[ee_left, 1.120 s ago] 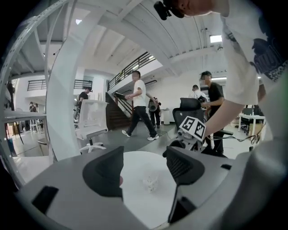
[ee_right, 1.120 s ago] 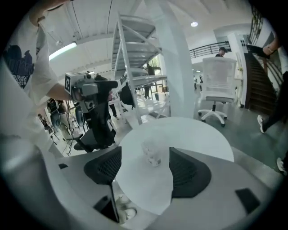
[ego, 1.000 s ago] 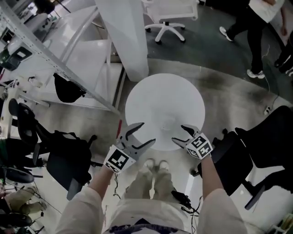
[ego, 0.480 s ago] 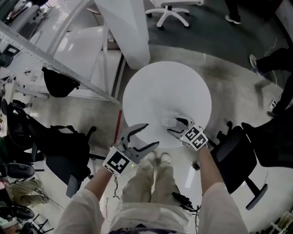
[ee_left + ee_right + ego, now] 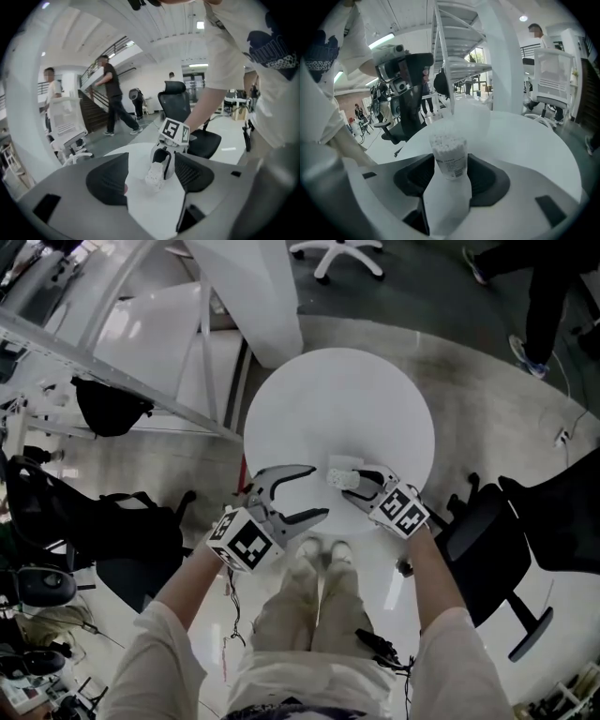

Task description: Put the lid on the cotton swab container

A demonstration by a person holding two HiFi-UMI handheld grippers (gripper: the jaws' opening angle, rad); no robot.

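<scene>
Big open-plan office hall, this one. Bare concrete floor [image 5: 487,418] spreads all round, and a white staircase [image 5: 150,329] climbs away at the far left beside a broad white column [image 5: 253,296]. Swivel chairs are dotted about: the star base of a white one [image 5: 335,249] on the far side, a black one [image 5: 487,549] near on the right. A round white surface [image 5: 337,399] stands in the middle. In the left gripper view a person [image 5: 112,96] is mid-stride past another black chair [image 5: 180,101], ceiling lights [image 5: 200,25] glowing overhead.
</scene>
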